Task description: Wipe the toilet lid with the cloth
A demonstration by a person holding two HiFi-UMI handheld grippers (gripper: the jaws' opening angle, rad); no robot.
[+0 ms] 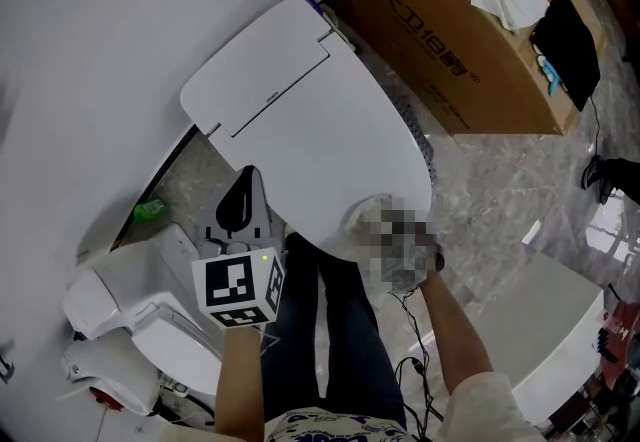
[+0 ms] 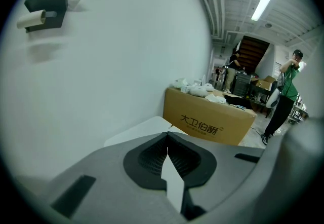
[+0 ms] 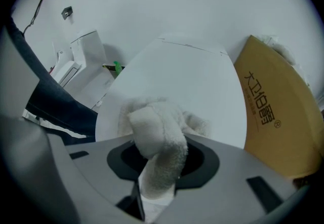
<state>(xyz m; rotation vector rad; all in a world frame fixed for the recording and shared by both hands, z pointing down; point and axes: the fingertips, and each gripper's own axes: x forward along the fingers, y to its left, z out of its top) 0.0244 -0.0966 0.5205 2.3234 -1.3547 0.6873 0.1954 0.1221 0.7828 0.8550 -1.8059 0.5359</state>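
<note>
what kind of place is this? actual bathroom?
Likely a warehouse or showroom workspace, not a bathroom. The white closed-lid toilet stands beside a large brown cardboard box, another white fixture sits next to it, and the left gripper view shows a ceiling strip light among exposed pipes.

Grey marbled floor (image 1: 497, 182), toilet (image 1: 300, 110), cardboard box (image 1: 440, 40) on it

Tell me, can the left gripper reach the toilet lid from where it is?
Probably yes: the left gripper sits beside the toilet lid with nothing between them, and the cloth in the right gripper covers only its front edge.
</note>
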